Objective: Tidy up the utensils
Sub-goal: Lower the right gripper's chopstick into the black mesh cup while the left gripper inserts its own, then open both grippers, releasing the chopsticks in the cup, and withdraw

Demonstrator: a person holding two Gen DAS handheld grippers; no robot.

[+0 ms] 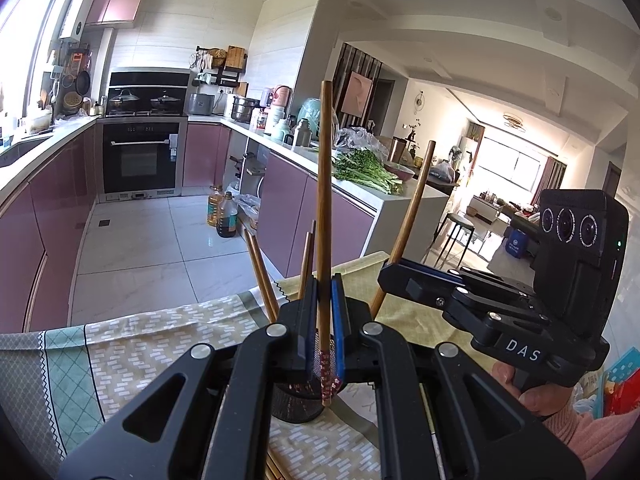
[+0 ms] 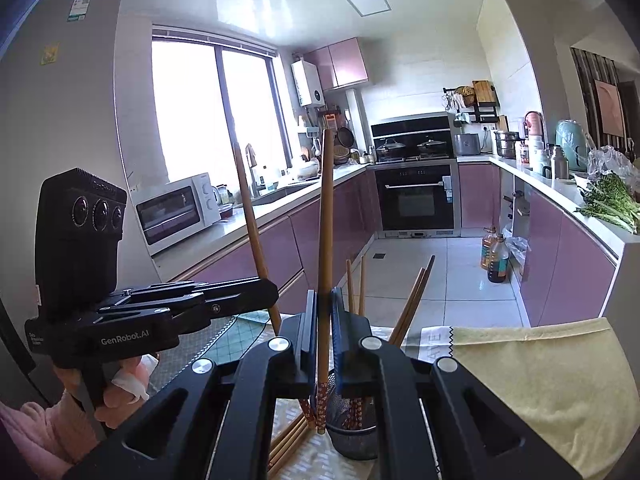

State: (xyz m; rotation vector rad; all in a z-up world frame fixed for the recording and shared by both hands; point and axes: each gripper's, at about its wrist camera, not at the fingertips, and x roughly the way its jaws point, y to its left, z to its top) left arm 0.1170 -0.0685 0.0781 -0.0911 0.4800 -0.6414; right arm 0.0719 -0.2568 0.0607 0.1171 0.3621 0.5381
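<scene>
My left gripper (image 1: 324,300) is shut on a brown chopstick (image 1: 325,200) with a red patterned end, held upright over a dark mesh utensil cup (image 1: 296,404). Several chopsticks (image 1: 262,276) stand in that cup. My right gripper (image 2: 324,312) is shut on another upright chopstick (image 2: 326,240), its patterned tip just left of the mesh cup (image 2: 354,436). More chopsticks (image 2: 412,300) lean in the cup. Each gripper shows in the other's view: the right one (image 1: 394,276) at the right, the left one (image 2: 264,288) at the left, each clamping its chopstick.
A patterned green and yellow cloth (image 1: 132,356) covers the table. Loose chopsticks (image 2: 288,440) lie on it beside the cup. Behind are purple kitchen cabinets (image 1: 60,208), an oven (image 1: 140,156), oil bottles (image 1: 222,216) on the floor and greens (image 1: 364,170) on the counter.
</scene>
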